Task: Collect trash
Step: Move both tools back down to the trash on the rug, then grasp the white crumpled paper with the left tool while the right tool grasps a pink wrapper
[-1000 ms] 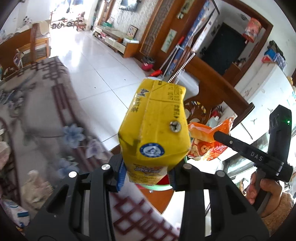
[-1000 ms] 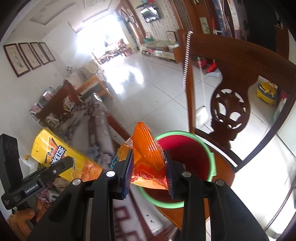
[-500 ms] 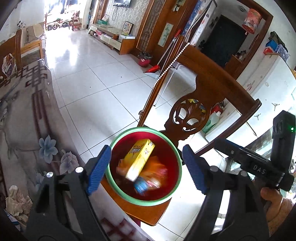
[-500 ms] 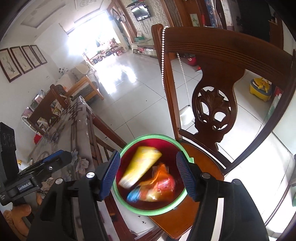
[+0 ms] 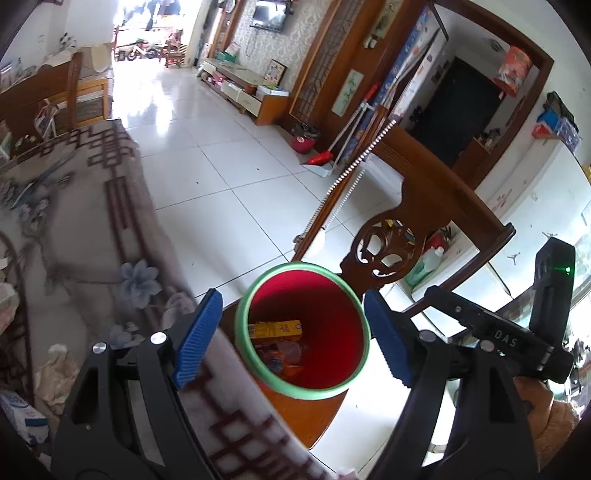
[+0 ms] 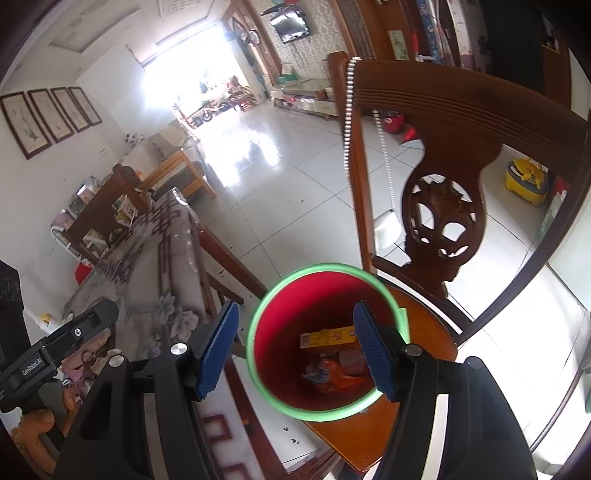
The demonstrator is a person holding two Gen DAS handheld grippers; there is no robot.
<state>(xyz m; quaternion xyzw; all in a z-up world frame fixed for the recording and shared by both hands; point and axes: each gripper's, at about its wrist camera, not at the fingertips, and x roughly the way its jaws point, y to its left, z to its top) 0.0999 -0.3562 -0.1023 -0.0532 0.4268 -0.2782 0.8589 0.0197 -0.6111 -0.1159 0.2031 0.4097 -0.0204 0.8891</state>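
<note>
Both tools hang over the red bin [image 5: 332,314]. The left tool [image 5: 291,334] gapes empty; the right tool's [image 6: 295,349] jaws are opening, nothing between. A yellow carton [image 5: 275,329] lies inside.

White glossy floor tiles [image 5: 207,177] run to a bright doorway [image 6: 192,85] at the far end, where glare washes the floor. Near right stands a carved wooden chair [image 6: 439,206], a bead chain [image 6: 347,118] hanging from its back. On the left, a table [image 5: 74,221] under a grey patterned cloth. Four framed pictures [image 6: 48,118] hang on the left white wall. Far off, a wall TV [image 5: 267,14] above a low cabinet [image 5: 243,92]. A dark door [image 5: 461,110] is on the right.
</note>
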